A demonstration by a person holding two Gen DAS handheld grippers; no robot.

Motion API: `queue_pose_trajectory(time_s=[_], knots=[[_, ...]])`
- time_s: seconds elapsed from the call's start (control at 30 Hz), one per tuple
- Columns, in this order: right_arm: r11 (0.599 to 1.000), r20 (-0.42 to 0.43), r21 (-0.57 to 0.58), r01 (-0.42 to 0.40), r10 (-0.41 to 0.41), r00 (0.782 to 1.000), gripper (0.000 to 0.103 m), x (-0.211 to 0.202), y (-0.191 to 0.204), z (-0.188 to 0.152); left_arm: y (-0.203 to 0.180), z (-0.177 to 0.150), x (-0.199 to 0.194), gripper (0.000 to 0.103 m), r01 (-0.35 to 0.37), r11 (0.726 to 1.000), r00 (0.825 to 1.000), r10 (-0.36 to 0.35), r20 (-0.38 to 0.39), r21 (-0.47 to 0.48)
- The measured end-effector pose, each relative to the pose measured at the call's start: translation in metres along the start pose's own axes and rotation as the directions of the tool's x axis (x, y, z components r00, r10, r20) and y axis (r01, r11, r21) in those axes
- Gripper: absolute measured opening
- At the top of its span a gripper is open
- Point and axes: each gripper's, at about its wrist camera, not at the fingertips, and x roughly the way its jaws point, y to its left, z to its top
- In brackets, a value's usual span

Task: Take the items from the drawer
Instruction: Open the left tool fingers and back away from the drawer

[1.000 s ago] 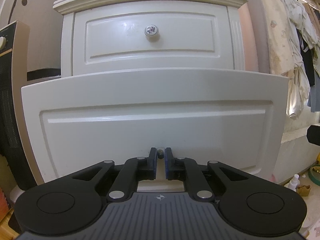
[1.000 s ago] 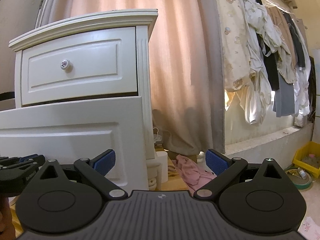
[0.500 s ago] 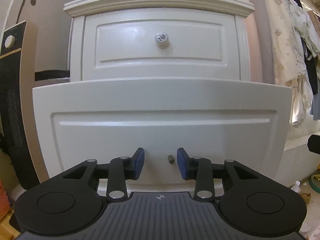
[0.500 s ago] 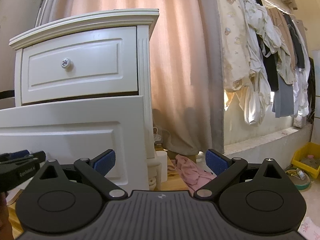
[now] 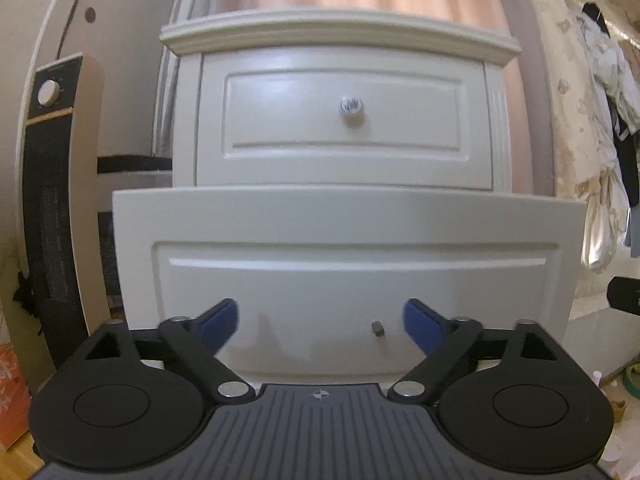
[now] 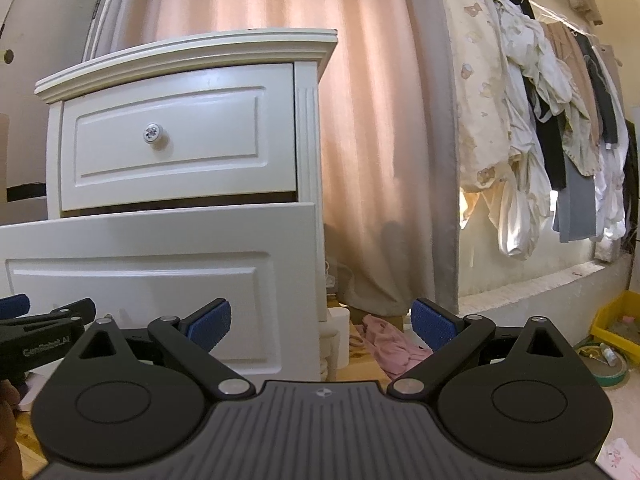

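**Drawer out, nothing lifted yet**

With the lower drawer (image 5: 344, 272) pulled forward of the cabinet (image 5: 340, 40), I have both tools free: the left gripper (image 5: 320, 320) has its fingers spread wide and holds nothing, a little way in front of the drawer front, and the right gripper (image 6: 322, 322) is spread wide too, empty, off the drawer's right corner. The small stub (image 5: 377, 328) on the drawer front sits between the left fingers, nearer the right one, untouched. The upper drawer (image 5: 344, 116) is shut, its knob (image 5: 351, 105) clear of both tools.

My worry is height. Both cameras look at the drawer front from low down, so I see nothing of what lies inside; reaching over the front edge blind, I could knock a finger on that edge or on the underside of the upper drawer. I judge the drawer could also slide back if I lean on it.

The left view gives the drawer square on, with the stub and a dark heater (image 5: 52, 208) on the left. Only the right view shows the dark gap above the drawer, the pink cloth (image 6: 394, 344) on the floor, the hanging clothes (image 6: 560, 140) and the left gripper from the side.
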Motion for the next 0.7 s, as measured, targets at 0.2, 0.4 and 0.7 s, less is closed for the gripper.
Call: queue_pose_trajectory(time_s=[0.2,0.4,0.7], knots=[[1.000,0.003,0.000,0.003,-0.003,1.000,0.103,-0.005,0.003,0.002,0.005,0.004,-0.018,0.103,0.008,1.000,0.999,-0.008,0.032,0.024],[1.000,0.011,-0.007,-0.003,0.003,1.000,0.103,-0.010,0.009,0.005,0.012,0.008,-0.024,0.103,0.026,1.000,0.999,-0.025,-0.026,0.015],[1.000,0.008,-0.009,-0.024,0.024,1.000,0.103,-0.017,0.020,0.009,0.024,0.014,-0.035,0.103,0.032,0.999,0.998,-0.031,-0.061,0.010]])
